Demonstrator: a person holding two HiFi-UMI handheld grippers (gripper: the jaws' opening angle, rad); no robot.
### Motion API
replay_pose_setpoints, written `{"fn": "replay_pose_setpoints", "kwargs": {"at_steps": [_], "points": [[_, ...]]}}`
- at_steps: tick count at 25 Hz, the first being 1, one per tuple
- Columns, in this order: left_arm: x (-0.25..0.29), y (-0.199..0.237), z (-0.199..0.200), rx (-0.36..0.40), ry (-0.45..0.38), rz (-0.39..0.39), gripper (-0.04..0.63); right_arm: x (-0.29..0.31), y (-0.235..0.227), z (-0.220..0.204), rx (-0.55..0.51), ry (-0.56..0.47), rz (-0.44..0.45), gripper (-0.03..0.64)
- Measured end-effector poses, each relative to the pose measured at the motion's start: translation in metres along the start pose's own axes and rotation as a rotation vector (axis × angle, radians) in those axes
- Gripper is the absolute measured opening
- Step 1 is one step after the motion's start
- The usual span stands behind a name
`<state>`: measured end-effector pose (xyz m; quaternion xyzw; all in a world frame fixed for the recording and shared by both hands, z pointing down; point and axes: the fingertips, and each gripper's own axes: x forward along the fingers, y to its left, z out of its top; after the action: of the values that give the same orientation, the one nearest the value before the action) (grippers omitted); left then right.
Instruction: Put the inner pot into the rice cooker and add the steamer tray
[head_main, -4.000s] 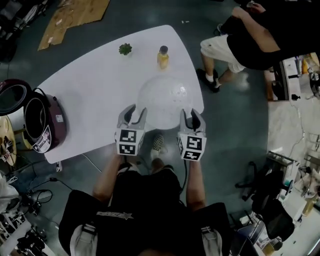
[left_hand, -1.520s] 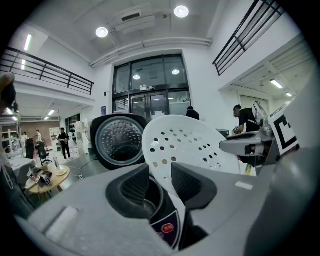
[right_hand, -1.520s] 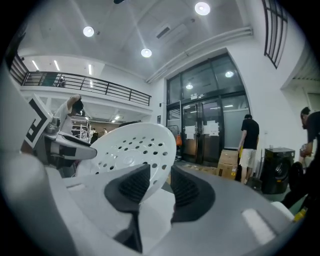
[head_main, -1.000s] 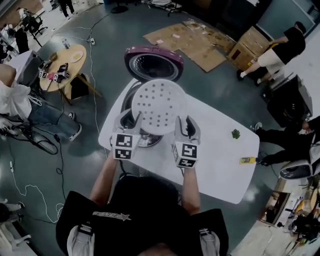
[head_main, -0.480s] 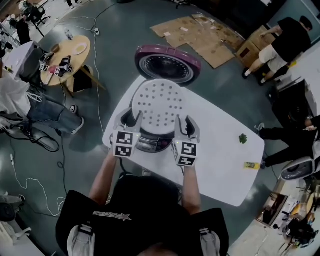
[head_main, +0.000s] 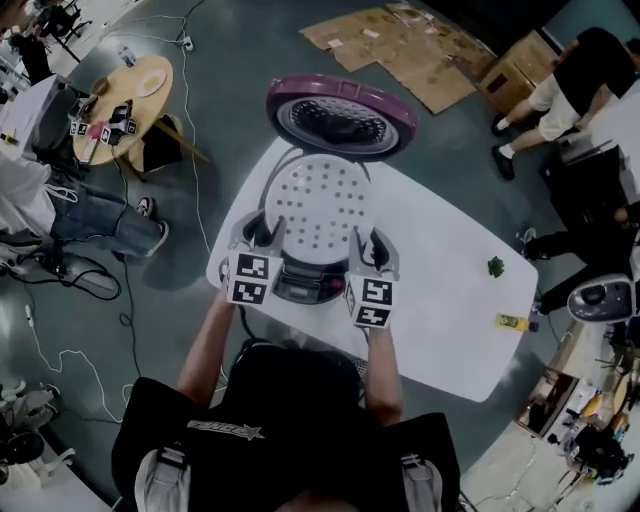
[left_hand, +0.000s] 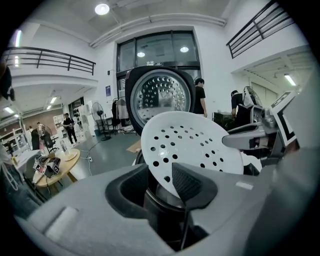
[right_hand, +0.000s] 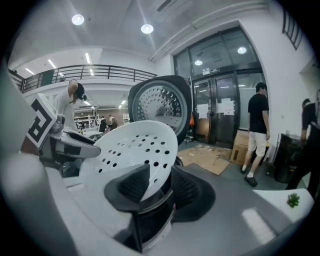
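Note:
Both grippers carry the white perforated steamer tray (head_main: 318, 203) just above the open rice cooker (head_main: 305, 287). My left gripper (head_main: 262, 232) is shut on the tray's left rim and my right gripper (head_main: 367, 244) on its right rim. In the left gripper view the tray (left_hand: 192, 142) tilts up from my left gripper (left_hand: 162, 182), over the cooker's dark round rim (left_hand: 162, 200). The right gripper view shows the tray (right_hand: 131, 149) clamped in my right gripper (right_hand: 157, 186). The maroon lid (head_main: 340, 113) stands open behind. The tray hides the cooker's inside.
The cooker stands at the left end of a white table (head_main: 440, 300); a small green plant (head_main: 495, 266) and a yellow bottle (head_main: 511, 321) sit at its right end. A round wooden table (head_main: 125, 95), cardboard (head_main: 420, 45) and bystanders surround it.
The tray, first resting on the table away from the cooker, has been carried over it. In the last second both grippers have sunk with it toward the cooker's opening.

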<state>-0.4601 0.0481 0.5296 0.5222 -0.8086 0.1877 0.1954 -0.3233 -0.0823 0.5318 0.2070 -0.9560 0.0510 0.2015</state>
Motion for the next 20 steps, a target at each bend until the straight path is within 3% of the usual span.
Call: {"fn": "replay_pose_setpoints", "kwargs": {"at_steps": [15,20], "points": [[0.02,0.001,-0.029,0.011,0.187,-0.039,0.161,0.014,0.002,-0.027,0.03,0.14,-0.029,0.137],[0.027,0.002,-0.03,0.007,0.211,-0.053,0.163,0.017,0.001,-0.031,0.044,0.18,-0.03,0.137]]}}
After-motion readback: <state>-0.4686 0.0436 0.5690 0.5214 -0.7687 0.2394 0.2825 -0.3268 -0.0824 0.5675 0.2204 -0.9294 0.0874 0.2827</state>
